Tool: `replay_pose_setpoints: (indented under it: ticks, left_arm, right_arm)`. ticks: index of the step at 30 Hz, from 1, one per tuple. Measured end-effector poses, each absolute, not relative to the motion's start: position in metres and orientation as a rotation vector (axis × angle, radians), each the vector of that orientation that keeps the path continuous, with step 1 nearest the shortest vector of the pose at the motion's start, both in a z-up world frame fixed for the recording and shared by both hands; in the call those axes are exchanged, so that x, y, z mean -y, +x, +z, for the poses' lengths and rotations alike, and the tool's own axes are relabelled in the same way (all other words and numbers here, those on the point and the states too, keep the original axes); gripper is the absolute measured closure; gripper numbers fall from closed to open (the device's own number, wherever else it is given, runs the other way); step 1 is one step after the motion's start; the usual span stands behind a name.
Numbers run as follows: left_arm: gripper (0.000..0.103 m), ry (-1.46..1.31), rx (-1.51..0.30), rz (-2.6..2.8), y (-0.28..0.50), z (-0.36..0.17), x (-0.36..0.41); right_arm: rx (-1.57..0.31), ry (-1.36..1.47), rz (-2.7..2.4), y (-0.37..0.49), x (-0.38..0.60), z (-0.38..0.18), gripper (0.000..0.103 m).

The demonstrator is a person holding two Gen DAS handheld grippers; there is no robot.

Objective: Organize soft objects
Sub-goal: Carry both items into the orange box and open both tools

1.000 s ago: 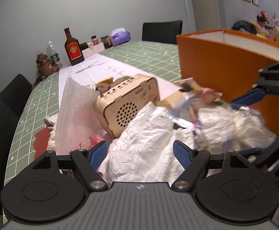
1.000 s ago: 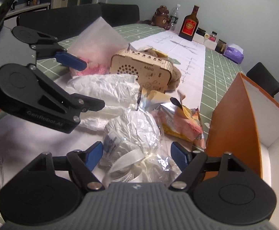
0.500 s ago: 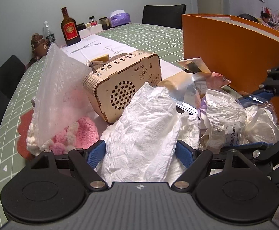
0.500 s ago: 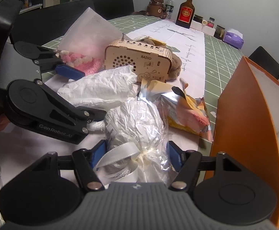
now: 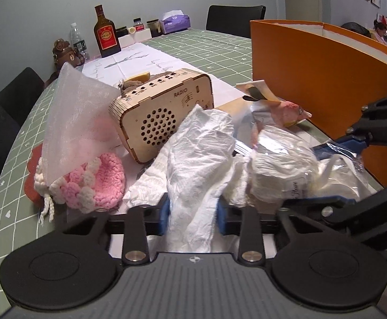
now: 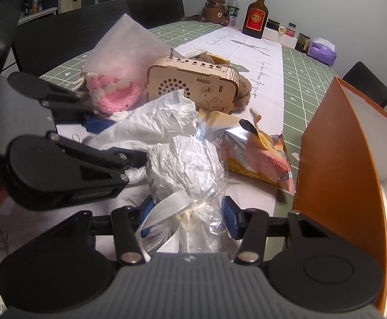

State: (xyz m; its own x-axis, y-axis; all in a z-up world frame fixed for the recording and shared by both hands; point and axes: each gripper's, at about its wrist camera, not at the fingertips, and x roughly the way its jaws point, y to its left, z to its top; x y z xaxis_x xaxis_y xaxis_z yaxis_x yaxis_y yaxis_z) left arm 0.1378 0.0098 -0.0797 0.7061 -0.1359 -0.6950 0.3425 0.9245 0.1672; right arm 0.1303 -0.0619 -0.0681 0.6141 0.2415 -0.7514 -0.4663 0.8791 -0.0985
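Observation:
A crumpled white sheet (image 5: 201, 154) lies on the table, and its near end stands between the pads of my left gripper (image 5: 192, 216). The jaws are closing and both pads press on it. A white bundle in clear wrap with a ribbon (image 6: 188, 170) sits to its right, its tied neck between the pads of my right gripper (image 6: 189, 215). Those jaws are closing too and touch the wrap on both sides. The bundle (image 5: 281, 170) and one right gripper finger (image 5: 350, 141) show in the left wrist view. The left gripper's fingers (image 6: 68, 98) flank the white sheet (image 6: 153, 122).
A tall orange box (image 6: 340, 159) stands open at the right. Behind the pile sit a wooden radio (image 5: 164, 111), a pink crochet piece in a mesh bag (image 5: 97, 180) and a torn snack packet (image 6: 257, 154). A bottle (image 5: 106, 33) and jars stand far back; black chairs ring the table.
Both grippers' jaws have narrowed from wide open onto their items, the left on the white sheet, the right on the wrapped bundle. Both hands sit slightly nearer the pile.

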Motion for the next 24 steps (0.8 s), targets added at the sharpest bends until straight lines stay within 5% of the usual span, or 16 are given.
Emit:
replay_pose_setpoints:
  ticks: [2, 5, 24]
  left_arm:
    - [0.083, 0.295, -0.744, -0.25, 0.134, -0.077, -0.009]
    - [0.087, 0.225, -0.741, -0.22, 0.126, -0.066, -0.017]
    - [0.086, -0.078, -0.749, -0.019, 0.056, 0.013, -0.033]
  right_arm:
    - [-0.812, -0.3, 0.419, 0.13, 0.062, -0.065, 0.058]
    - [-0.794, -0.301, 0.425, 0.126, 0.063, -0.057, 0.06]
    - [-0.749, -0.207, 0.533, 0.096, 0.083, 0.023, 0.06]
